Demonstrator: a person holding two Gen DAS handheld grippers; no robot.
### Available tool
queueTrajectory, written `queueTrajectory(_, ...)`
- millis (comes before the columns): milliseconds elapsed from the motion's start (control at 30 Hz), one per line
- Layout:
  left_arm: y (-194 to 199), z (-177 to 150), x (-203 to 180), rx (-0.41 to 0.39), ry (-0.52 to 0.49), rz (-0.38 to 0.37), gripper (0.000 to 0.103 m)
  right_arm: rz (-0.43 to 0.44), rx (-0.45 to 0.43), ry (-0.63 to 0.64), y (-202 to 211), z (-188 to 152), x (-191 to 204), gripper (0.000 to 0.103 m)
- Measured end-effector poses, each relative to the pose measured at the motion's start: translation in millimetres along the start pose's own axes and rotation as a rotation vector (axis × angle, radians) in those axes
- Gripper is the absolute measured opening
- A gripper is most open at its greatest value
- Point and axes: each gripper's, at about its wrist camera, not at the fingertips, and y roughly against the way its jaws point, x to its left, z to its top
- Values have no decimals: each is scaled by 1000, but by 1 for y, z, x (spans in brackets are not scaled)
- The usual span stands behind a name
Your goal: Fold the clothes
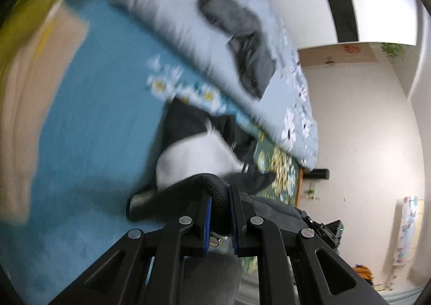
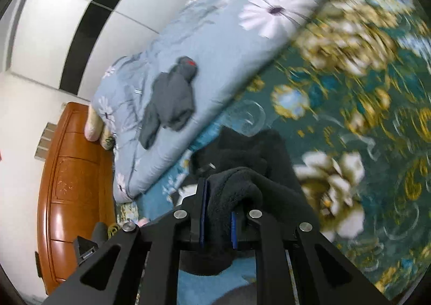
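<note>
A dark fleece garment (image 1: pixel 188 127), nubbly and thick with a white panel, hangs over the bed between the two tools, its lower part sagging onto the teal sheet (image 1: pixel 89 127). The left gripper (image 1: pixel 219 213) is clamped on a rolled fleece edge, its blue-lined pads pressed into the pile. The right gripper (image 2: pixel 218 213) pinches another bunched fold of the same cloth (image 2: pixel 234 189). Behind lies a puffy pale-blue quilt (image 2: pixel 215 44) printed with white daisies, a crumpled grey garment (image 2: pixel 172 100) on top. A glossy wooden headboard (image 2: pixel 70 175) curves past the bed's end.
</note>
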Motion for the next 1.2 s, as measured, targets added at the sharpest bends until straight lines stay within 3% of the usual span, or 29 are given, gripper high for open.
queueTrajectory(167, 21, -49, 6, 110, -65, 72, 12, -6, 21, -48, 39, -48, -23, 14)
queueTrajectory(267, 17, -68, 19, 167, -77, 120, 12, -74, 56, -14, 62, -85, -29, 14)
queueTrajectory(433, 11, -99, 41, 263, -96, 199, 12, -183, 136, -68, 57, -128, -65, 14)
queueTrajectory(567, 24, -105, 37, 252, -125, 182, 21, -176, 141, -96, 62, -139, -77, 14)
queueTrajectory(667, 46, -103, 32, 211, -169, 219, 53, -216, 156, -56, 72, -138, -73, 19)
queueTrajectory(700, 53, -103, 30, 198, -183, 233, 54, -246, 155, -33, 77, -137, -69, 34)
queueTrajectory(767, 62, -99, 20, 152, -235, 252, 57, -340, 123, 6, 87, -130, -64, 48)
queueTrajectory(867, 51, -86, 8, 86, -287, 250, 59, -410, 59, 43, 92, -113, -53, 49)
queueTrajectory(1000, -1, -66, -14, 44, -298, 285, 59, -278, 2, 74, 34, -73, -15, 49)
queueTrajectory(1067, -25, -62, -27, 46, -311, 291, 59, -212, 21, 100, -10, -57, 8, 49)
queueTrajectory(1200, -44, -66, -45, 71, -350, 295, 59, -203, 66, 110, -100, -24, 46, 49)
